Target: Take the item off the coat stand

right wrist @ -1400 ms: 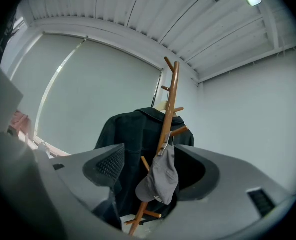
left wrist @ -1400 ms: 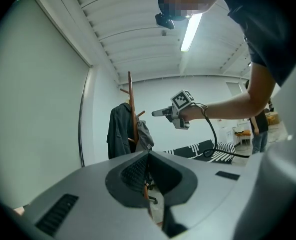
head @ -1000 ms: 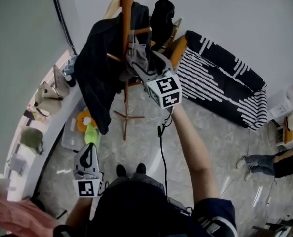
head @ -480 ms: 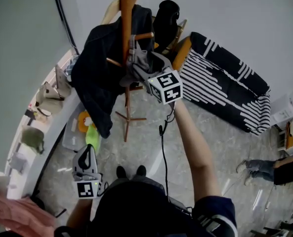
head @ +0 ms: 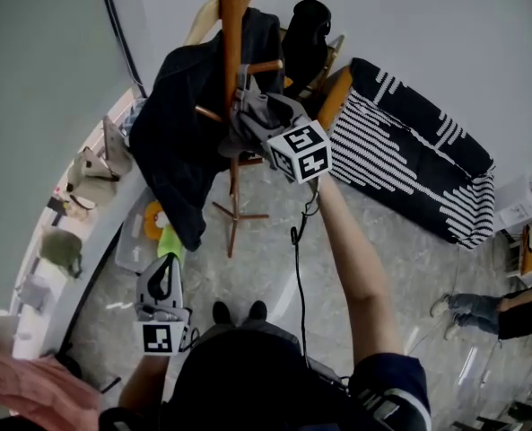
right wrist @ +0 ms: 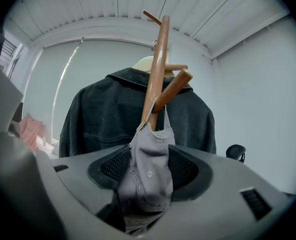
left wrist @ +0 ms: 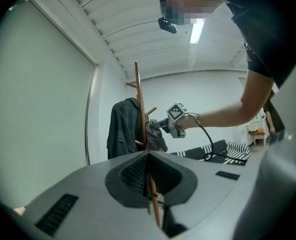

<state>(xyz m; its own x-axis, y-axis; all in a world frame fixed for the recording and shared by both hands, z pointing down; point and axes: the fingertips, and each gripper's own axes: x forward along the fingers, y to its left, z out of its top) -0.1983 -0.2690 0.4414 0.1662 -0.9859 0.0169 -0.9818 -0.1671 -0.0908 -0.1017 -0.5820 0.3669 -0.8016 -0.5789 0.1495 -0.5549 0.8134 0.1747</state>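
Note:
A wooden coat stand (head: 232, 25) carries a dark denim jacket (head: 180, 142) and a grey cap (head: 255, 106) hung on a peg. My right gripper (head: 248, 119) is raised to the cap. In the right gripper view the cap (right wrist: 148, 149) hangs between the two jaws of the right gripper (right wrist: 147, 181), which are closing around it. The peg (right wrist: 170, 90) holds its strap, and the jacket (right wrist: 98, 119) fills the background. My left gripper (head: 163, 272) hangs low at the left, shut and empty. The left gripper (left wrist: 148, 156) looks at the stand (left wrist: 139, 99) from afar.
A black and white striped sofa (head: 409, 151) stands behind the stand on the right. A black item (head: 303, 30) hangs at the stand's far side. A wall ledge (head: 86, 232) with bags runs along the left, toys (head: 161, 232) lie on the floor, and someone's legs (head: 494, 299) show at the right.
The right gripper has pushed slightly further onto the grey cap, and its jaws have come closer together around it. The left gripper stays low, barely shifted.

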